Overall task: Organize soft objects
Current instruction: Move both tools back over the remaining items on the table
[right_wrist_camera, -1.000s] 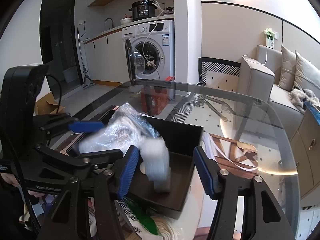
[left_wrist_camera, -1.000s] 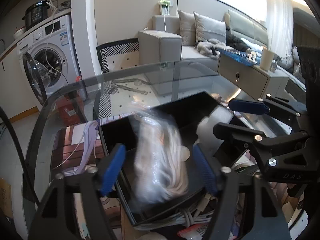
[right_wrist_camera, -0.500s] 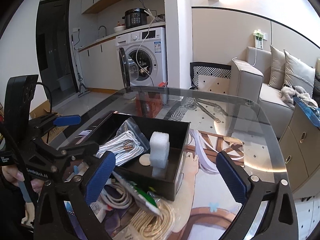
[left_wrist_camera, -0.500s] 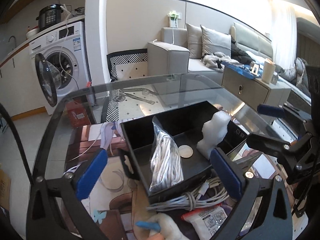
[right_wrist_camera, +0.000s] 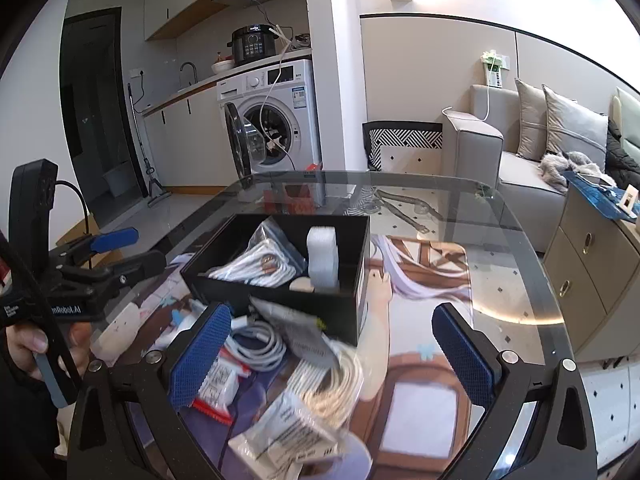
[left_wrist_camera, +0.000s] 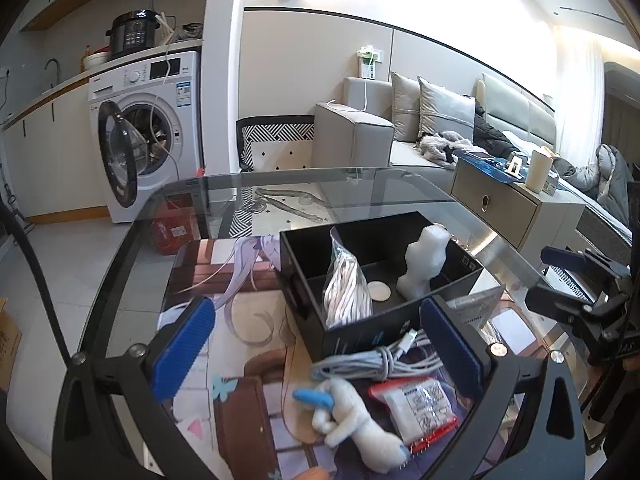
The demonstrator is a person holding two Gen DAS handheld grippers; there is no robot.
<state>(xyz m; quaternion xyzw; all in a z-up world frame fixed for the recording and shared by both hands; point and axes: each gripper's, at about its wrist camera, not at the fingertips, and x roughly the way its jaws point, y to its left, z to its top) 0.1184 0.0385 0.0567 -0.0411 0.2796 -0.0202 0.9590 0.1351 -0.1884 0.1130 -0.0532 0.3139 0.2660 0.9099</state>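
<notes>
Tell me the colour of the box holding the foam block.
Black box, clearest in the right wrist view.

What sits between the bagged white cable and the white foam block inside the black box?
A small round white disc lies flat on the floor of the black box, between the bagged white cable and the white foam block. Left wrist view shows it best.

A black box (left_wrist_camera: 400,322) holds a clear bag of white cords (left_wrist_camera: 346,286) and a white foam block (left_wrist_camera: 424,262). Lower in the left wrist frame lie a white plush toy with blue tips (left_wrist_camera: 356,420), a grey coiled cable (left_wrist_camera: 372,362) and a red-edged packet (left_wrist_camera: 416,406). Both hand-held grippers carry blue pads (right_wrist_camera: 200,360). A chair (right_wrist_camera: 404,140) at upper centre shows a black-and-white zigzag pattern.
</notes>
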